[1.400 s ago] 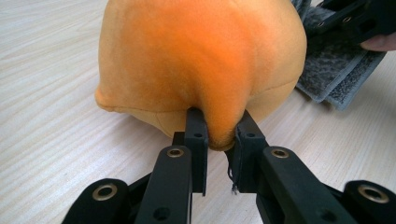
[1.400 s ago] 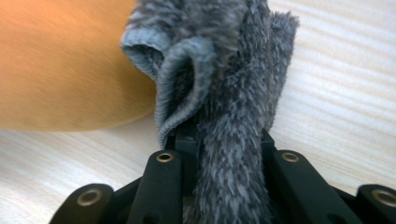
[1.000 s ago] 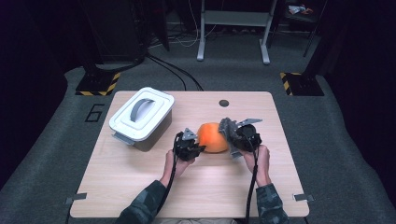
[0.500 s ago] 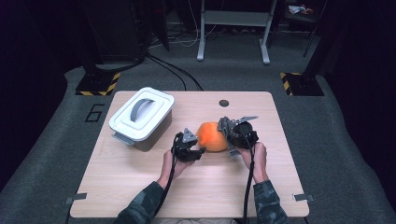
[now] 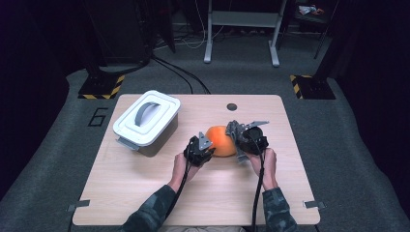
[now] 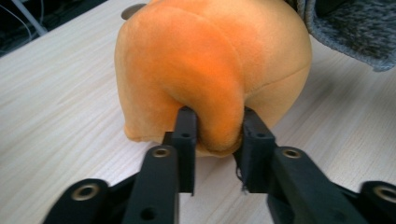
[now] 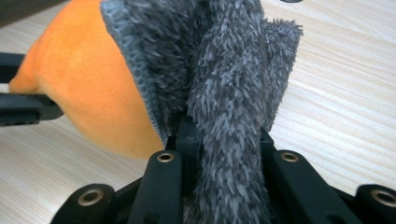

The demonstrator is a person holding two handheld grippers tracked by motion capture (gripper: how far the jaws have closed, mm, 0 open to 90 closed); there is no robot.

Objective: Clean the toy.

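Both jaws on orange plush toy (image 6: 210, 70), L+R.

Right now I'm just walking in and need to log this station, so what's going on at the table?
A person works two handheld tools at a wooden table. The left tool is pinched on a fold of an orange plush toy; the right tool is clamped on a fuzzy grey cloth pressed against the toy. Both meet mid-table. A white lidded box sits untouched to the left.
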